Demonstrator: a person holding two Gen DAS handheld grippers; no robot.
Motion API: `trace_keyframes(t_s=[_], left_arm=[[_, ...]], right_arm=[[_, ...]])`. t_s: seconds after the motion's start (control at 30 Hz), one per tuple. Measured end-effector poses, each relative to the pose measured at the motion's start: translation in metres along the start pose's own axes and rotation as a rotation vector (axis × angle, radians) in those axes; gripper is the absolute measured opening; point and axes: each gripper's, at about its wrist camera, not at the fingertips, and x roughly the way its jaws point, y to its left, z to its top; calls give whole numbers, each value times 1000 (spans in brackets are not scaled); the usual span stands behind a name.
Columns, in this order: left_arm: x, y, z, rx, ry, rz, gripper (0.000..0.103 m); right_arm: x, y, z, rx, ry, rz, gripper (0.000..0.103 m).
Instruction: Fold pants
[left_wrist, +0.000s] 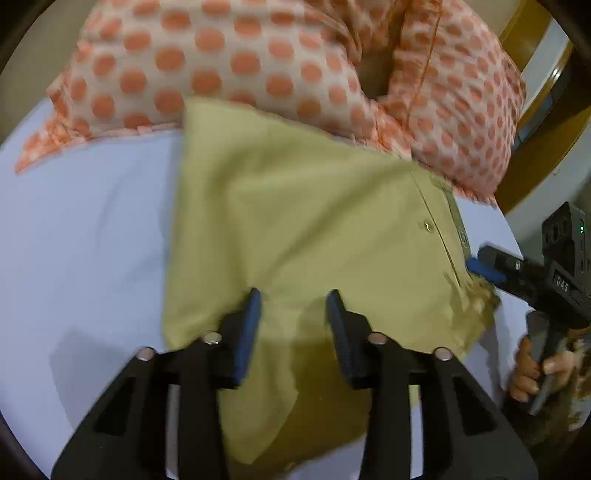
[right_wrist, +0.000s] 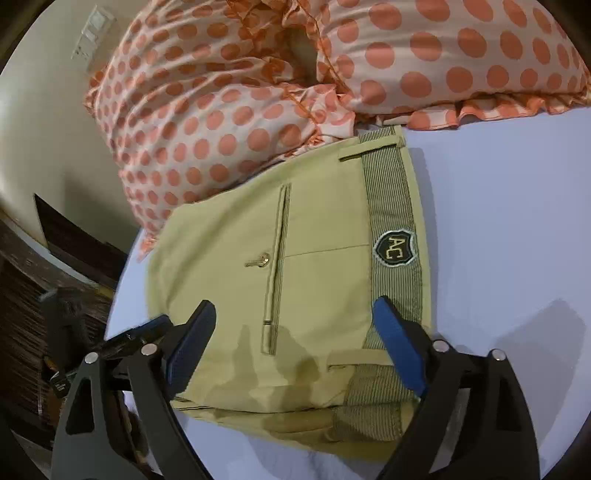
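Note:
Khaki pants (left_wrist: 306, 221) lie folded on a pale blue sheet (left_wrist: 85, 236). In the right wrist view the pants (right_wrist: 321, 280) show a back pocket with a button and a striped waistband with an "AC" badge (right_wrist: 393, 247). My left gripper (left_wrist: 293, 306) is open just above the folded pants, holding nothing. My right gripper (right_wrist: 295, 325) is open over the waistband end, holding nothing. It also shows in the left wrist view (left_wrist: 491, 269) at the pants' right edge.
Two pillows with orange dots (left_wrist: 229, 62) (right_wrist: 229, 122) lie behind the pants, touching their far edge. The bed's edge (right_wrist: 122, 288) runs left of the pants, with dark floor beyond. A wooden frame (left_wrist: 532, 122) stands at the far right.

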Motion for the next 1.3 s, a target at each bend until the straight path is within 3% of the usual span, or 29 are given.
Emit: trace_keyframes(t_s=[0.07,0.1,0.13,0.17,0.2,0.27,0.33,0.4,0.5,0.83,1.3], left_arm=[[-11,-1,-6,-19,-8,13,39],[-25,-5,-16,-12,-33,13,55],[-34,-9,-22,6,-55,22,63],[-46,-14,-33,32,-87,48,78],[-59,-17,-45,54,-116,81,89],[-81,-28,-74,94,-155,168,101],[-93,-36,-101,118,-171,262,101],[-96,-37,-119,130,-158,298,101],[-91,-37,-137,122,-147,286,101],[-67,-27,-153,80,-92,314,101],[-70,-26,-159,91,-137,311,101]], right_arm=[[-14,9,-11,-16,-16,-83,89],[-21,15,-17,-41,-34,-105,90],[-31,24,-27,-78,-64,-127,95],[-40,31,-37,-112,-93,-149,102],[-52,40,-54,-148,-129,-189,102],[-64,52,-85,-197,-170,-267,102],[-61,59,-116,-235,-157,-298,102],[-49,60,-139,-235,-110,-297,102],[-34,61,-154,-215,-75,-309,102],[-21,74,-165,-282,-92,-471,102],[-21,74,-169,-272,-102,-480,102]])
